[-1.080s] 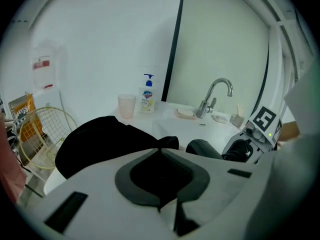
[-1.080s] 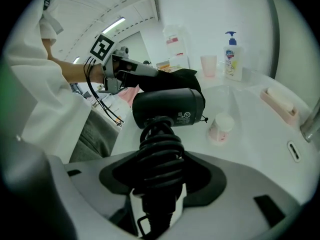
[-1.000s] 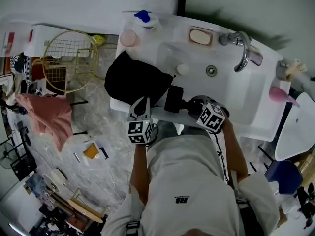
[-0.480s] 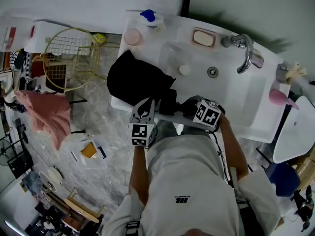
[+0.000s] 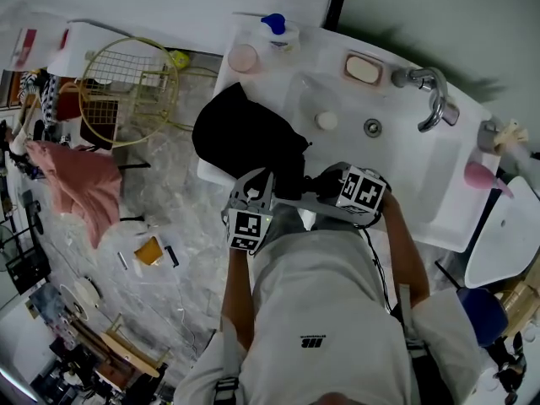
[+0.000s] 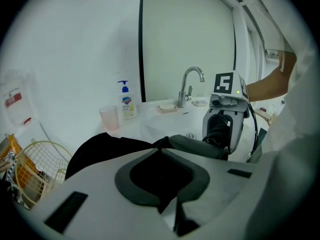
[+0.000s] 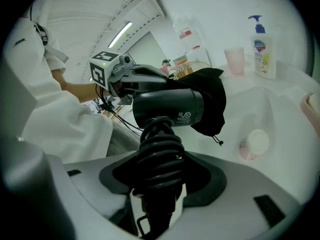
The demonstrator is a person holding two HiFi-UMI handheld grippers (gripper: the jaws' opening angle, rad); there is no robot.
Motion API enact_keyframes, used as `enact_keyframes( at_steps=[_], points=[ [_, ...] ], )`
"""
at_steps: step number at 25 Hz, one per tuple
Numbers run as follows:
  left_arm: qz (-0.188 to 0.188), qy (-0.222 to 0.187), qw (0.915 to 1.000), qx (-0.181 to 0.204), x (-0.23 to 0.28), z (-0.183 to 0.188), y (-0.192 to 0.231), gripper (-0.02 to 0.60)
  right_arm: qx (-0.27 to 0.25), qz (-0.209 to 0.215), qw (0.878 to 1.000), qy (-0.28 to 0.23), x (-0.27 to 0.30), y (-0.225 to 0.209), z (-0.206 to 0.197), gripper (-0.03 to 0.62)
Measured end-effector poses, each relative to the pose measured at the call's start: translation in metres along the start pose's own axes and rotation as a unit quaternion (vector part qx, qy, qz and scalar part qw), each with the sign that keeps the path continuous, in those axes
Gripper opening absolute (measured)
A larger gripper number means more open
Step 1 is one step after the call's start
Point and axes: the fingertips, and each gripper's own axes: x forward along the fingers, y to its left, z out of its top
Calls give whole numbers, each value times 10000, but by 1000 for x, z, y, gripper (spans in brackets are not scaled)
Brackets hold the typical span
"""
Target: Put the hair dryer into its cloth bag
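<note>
Held the hair dryer [image 7: 167, 106] by its cord-wound handle in the right gripper [image 7: 156, 184], barrel level, nose at the mouth of the cloth bag [image 5: 240, 137] lying just left beside the washbasin [image 5: 384, 163], its rim pinched in the closed left gripper [image 6: 161, 154].

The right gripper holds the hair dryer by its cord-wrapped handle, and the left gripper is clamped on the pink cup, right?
No: the left gripper is clamped on the black cloth bag, not the pink cup, as the left gripper view shows. The right gripper does hold the hair dryer by its cord-wrapped handle.
</note>
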Motion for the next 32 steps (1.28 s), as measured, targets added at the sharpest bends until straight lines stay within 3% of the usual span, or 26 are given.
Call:
enact_keyframes(
  at_steps=[4, 7, 15, 22, 32],
  points=[
    [108, -115, 9998, -102, -4, 4, 12, 35, -46, 100, 9995, 281, 1, 6, -11, 262],
    [77, -141, 9998, -99, -4, 4, 13, 35, 35, 175, 9996, 216, 1, 9, -9, 262],
    [-403, -172, 9990, 67, -11, -4, -7, 37, 193, 594, 9980, 29, 7, 15, 9, 262],
    [-559, -246, 9981, 20, -21, -3, -9, 36, 324, 277, 9989, 184, 15, -1, 15, 262],
    [-854, -413, 9955, 32, -31, 4, -13, 36, 618, -380, 9974, 20, 24, -14, 35, 262]
  ],
)
